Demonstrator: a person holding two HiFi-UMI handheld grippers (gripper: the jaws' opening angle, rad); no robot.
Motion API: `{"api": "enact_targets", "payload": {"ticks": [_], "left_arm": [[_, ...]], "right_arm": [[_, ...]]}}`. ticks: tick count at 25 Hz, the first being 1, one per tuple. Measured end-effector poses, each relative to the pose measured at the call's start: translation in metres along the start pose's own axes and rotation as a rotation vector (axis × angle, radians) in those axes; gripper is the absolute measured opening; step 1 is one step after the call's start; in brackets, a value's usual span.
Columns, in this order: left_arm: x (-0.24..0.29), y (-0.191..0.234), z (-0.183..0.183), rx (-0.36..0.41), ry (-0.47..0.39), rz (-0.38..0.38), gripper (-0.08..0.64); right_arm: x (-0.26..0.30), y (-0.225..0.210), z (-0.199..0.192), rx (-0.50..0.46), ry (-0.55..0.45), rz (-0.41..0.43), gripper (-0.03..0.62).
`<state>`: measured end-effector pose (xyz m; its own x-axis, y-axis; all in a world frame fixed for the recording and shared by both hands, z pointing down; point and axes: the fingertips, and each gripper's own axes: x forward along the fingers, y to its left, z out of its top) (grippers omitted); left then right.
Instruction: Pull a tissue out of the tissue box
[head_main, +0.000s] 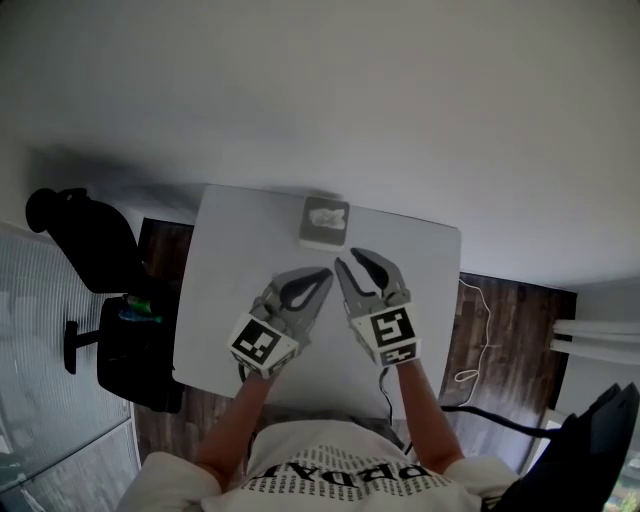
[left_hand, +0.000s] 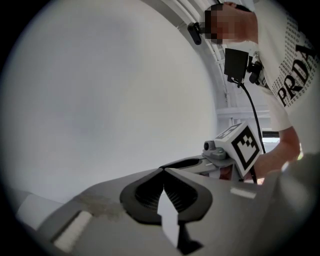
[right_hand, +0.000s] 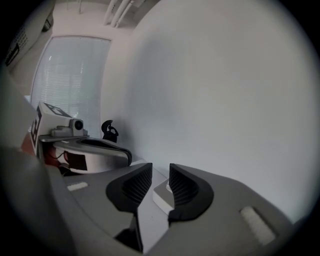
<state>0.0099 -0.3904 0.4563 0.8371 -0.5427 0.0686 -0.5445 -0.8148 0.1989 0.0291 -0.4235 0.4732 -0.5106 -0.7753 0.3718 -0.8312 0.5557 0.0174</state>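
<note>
The tissue box is a pale square box with a crumpled white tissue sticking out of its top. It stands at the far edge of the white table. My right gripper hovers just short of the box, open and empty. In the right gripper view the box shows low in the gap of my right gripper, still some way ahead. My left gripper hangs beside it on the left, its jaws shut tip to tip on nothing. In its own view my left gripper faces bare wall.
A black office chair and a dark bag stand left of the table. Cables lie on the wood floor to the right. A white wall rises right behind the table's far edge.
</note>
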Motion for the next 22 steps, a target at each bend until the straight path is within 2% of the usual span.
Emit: {"api": "enact_targets", "payload": {"ticks": [5, 8, 12, 16, 22], "left_arm": [[0.016, 0.020, -0.025, 0.032, 0.012, 0.004, -0.008], [0.025, 0.030, -0.032, -0.025, 0.003, 0.035, -0.009], [0.032, 0.044, -0.055, 0.001, 0.018, 0.044, -0.009], [0.039, 0.059, -0.062, -0.046, 0.005, 0.090, -0.009], [0.049, 0.081, -0.086, -0.053, 0.023, 0.105, -0.008]], "right_arm": [[0.025, -0.012, -0.020, 0.004, 0.032, -0.016, 0.115], [0.038, -0.017, -0.035, 0.014, 0.050, -0.026, 0.115], [0.051, -0.023, -0.051, 0.037, 0.069, -0.034, 0.117], [0.066, -0.031, -0.068, 0.052, 0.096, -0.042, 0.117], [0.092, -0.045, -0.096, 0.049, 0.144, -0.054, 0.117]]}}
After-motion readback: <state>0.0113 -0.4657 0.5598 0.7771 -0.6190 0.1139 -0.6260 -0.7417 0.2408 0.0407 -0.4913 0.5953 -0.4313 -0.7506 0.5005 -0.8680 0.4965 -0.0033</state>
